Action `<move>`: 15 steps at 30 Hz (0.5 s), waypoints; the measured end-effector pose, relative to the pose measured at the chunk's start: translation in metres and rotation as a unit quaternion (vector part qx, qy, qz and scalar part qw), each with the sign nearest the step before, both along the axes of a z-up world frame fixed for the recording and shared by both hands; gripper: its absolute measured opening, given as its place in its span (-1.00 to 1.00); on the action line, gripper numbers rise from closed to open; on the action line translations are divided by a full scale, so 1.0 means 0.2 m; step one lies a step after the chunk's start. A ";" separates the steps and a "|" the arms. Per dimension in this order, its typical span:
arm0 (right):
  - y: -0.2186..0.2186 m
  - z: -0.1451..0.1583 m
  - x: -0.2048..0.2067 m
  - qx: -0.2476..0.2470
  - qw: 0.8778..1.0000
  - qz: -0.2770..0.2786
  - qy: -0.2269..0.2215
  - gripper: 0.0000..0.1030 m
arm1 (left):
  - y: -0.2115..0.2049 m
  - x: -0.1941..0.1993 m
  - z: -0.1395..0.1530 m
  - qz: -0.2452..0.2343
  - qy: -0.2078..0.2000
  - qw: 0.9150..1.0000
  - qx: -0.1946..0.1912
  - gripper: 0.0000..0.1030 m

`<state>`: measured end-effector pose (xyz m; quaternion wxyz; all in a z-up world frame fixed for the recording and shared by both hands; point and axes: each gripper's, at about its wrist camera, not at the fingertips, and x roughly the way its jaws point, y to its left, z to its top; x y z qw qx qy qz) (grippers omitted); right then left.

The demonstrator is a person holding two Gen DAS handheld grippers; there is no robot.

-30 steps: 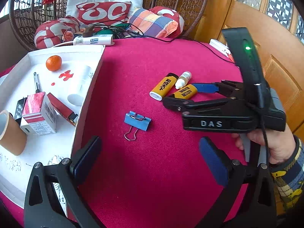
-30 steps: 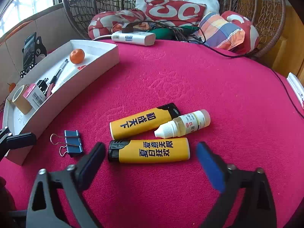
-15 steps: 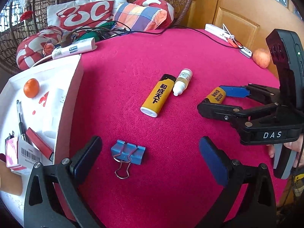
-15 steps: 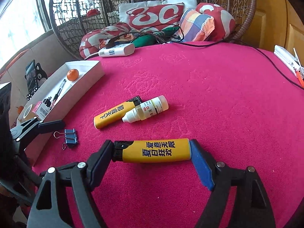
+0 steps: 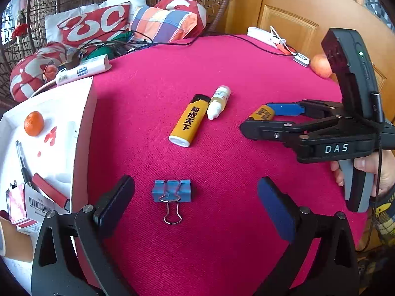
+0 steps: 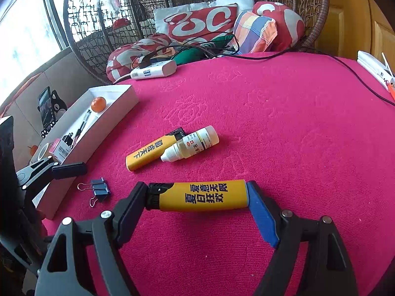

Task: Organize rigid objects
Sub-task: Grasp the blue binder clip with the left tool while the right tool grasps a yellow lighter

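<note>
Mid-pickup on both sides, by the look of it — loose items on the pink tablecloth bound for the white tray at the table's left edge. Right gripper clamped lengthwise on a yellow lighter, black pad on its dark cap end, blue pad on its base; whether lifted clear of the cloth or resting on it, hard to tell. Left gripper set astride the blue binder clip, jaws wide and just starting to close, pads well clear of the clip, wire handles pointing toward the camera. Next, probably: finish closing on the clip's blue body rather than its springy wire loops, then carry clip and lighter over the tray wall and release inside. Left behind on the cloth: a second yellow lighter with a small dropper bottle touching it near its cap. Left wrist view alone shows the tray's contents at close range — a tangerine, a pen, a barcoded red-and-white box — plus an apple at the far table edge and the hand on the right gripper's handle; the held lighter there mostly hidden behind the gripper's fingers. Right wrist view alone shows the full end-to-end grip on that lighter, and a phone on a stand beyond the tray.
</note>
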<state>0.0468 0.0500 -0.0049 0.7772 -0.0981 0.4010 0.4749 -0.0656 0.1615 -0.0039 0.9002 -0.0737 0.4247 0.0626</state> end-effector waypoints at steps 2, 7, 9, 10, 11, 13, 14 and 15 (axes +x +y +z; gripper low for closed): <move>0.00 0.00 0.00 -0.001 1.000 0.000 -0.001 0.58 | 0.00 0.01 -0.03 0.004 0.012 1.000 0.016 0.87; 0.01 0.00 -0.01 -0.003 1.000 0.000 -0.003 0.58 | 0.01 0.01 -0.06 0.044 0.030 0.996 0.067 0.36; 0.01 0.00 -0.01 -0.004 1.000 -0.001 -0.004 0.57 | 0.02 -0.01 -0.04 0.048 0.027 0.997 0.054 -0.42; 0.01 0.00 -0.01 -0.004 1.000 -0.001 -0.004 0.57 | 0.03 -0.02 -0.05 0.048 0.027 0.998 0.033 -0.39; 0.01 0.00 -0.01 -0.004 1.000 -0.001 -0.005 0.57 | 0.02 -0.03 -0.05 0.049 0.024 0.998 0.037 -0.39; 0.01 0.00 -0.01 -0.006 1.000 -0.002 -0.007 0.57 | -0.01 -0.03 -0.06 0.048 0.020 0.997 0.056 -0.39; 0.01 0.00 -0.01 -0.008 1.000 -0.002 -0.008 0.57 | -0.01 -0.03 -0.06 0.052 0.018 0.997 0.053 -0.39; 0.02 0.00 -0.01 -0.009 1.000 -0.002 -0.009 0.57 | 0.00 -0.03 -0.06 0.053 0.016 0.997 0.050 -0.39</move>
